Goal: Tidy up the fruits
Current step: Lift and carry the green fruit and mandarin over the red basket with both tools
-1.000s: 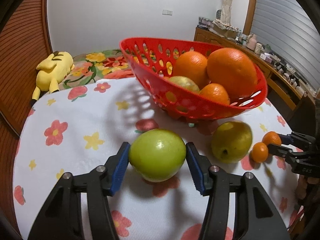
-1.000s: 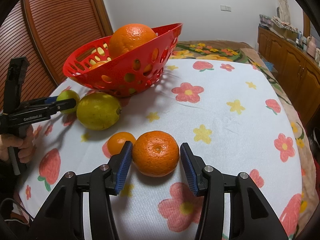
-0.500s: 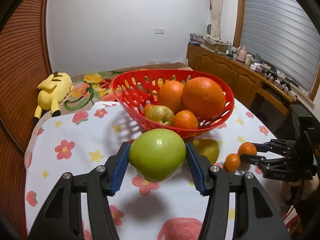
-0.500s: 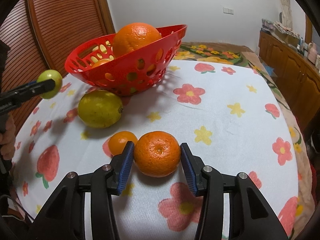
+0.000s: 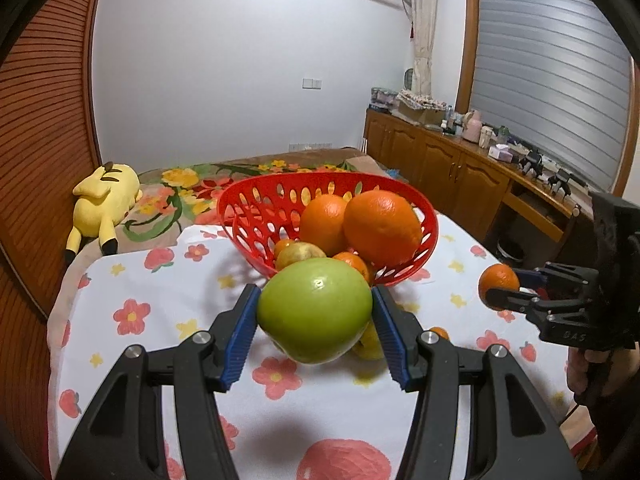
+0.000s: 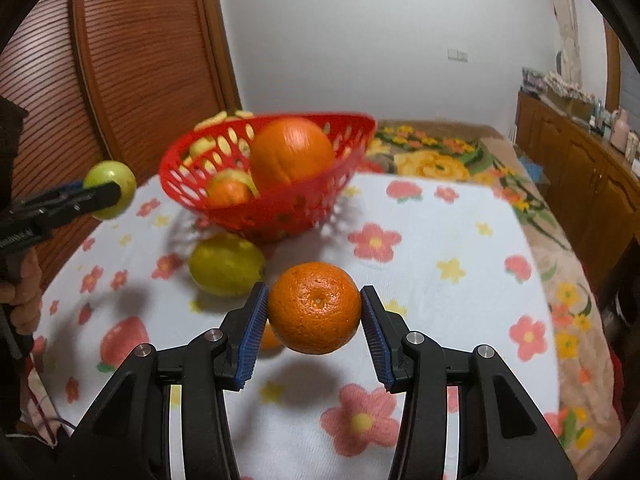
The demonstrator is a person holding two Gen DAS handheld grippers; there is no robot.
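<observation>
Pinching a green apple (image 5: 314, 312) between its blue pads, the left gripper (image 5: 315, 330) holds it above the flowered tablecloth (image 5: 168, 292), before the red basket (image 5: 256, 212). The right gripper (image 6: 316, 322) clamps an orange (image 6: 315, 307) above the cloth, near a lemon (image 6: 226, 265).

Both views are evenly lit by soft indoor light from above, a little dim toward the corners. The green apple (image 5: 314, 311) carries a small white glare spot at its top. Soft shadows fall on the tablecloth (image 6: 440, 300) toward 6 o'clock of each lifted fruit. The red basket (image 6: 280, 208) is motion-blurred in the right wrist view. Fisheye bending curves the edges, ringed in black.
</observation>
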